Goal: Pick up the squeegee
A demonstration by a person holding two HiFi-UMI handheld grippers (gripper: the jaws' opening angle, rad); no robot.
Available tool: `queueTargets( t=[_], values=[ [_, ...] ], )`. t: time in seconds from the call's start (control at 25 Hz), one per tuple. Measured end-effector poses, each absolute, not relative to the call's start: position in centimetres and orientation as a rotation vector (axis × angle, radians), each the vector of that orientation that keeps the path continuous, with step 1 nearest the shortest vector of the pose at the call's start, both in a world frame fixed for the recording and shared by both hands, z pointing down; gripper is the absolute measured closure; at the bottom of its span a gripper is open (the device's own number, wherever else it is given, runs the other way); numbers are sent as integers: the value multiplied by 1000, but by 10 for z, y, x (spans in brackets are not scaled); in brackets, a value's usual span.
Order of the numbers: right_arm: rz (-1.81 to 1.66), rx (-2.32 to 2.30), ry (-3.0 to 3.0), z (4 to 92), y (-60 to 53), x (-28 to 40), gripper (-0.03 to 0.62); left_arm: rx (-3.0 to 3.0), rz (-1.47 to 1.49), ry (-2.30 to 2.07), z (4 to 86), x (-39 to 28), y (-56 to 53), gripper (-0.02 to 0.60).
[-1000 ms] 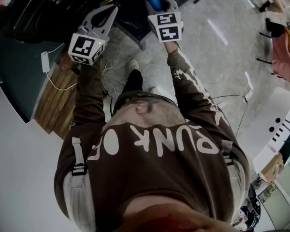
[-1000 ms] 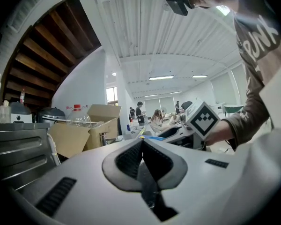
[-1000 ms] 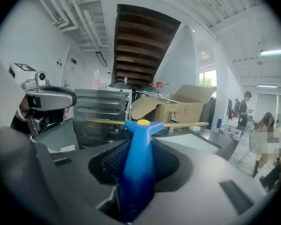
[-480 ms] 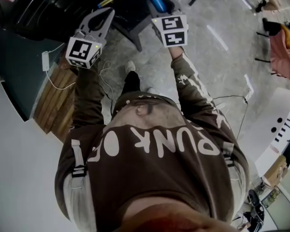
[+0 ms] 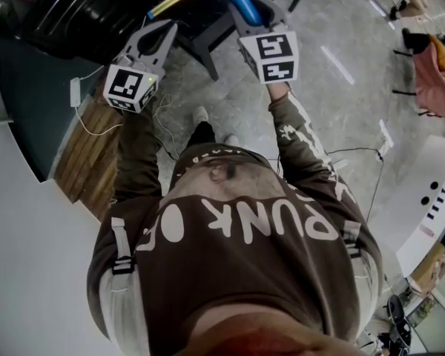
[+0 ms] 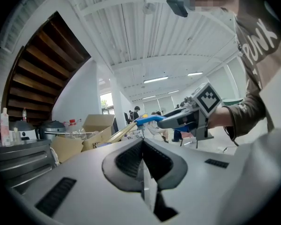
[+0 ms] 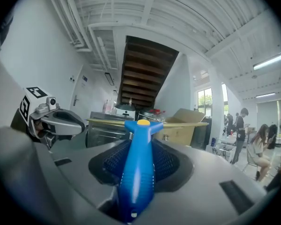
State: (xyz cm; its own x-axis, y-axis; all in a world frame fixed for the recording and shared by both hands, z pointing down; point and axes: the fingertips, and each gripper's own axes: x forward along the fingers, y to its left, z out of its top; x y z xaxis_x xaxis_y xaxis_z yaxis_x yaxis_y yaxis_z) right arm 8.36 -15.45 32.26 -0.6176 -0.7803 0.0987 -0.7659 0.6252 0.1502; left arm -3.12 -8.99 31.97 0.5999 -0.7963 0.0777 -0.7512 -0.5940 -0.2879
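- Two jaws of the grey right gripper (image 5: 245,3) clamp the blue plastic handle of the yellow-bladed squeegee (image 7: 136,172); the blade lies crosswise at twelve o'clock past the jaw tips.
- The squeegee is in the air, above the pale grey polished floor (image 5: 341,124).
- The grey left gripper (image 6: 143,161), at nine o'clock from the right one, has its jaws pressed together on nothing.
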Motion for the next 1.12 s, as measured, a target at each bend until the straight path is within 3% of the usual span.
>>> queueTargets(
  t=[1.12],
  values=[
    [-293, 1228, -2799, 275, -68, 45, 447, -2605, -273, 1174, 291, -67, -49, 580]
  ],
)
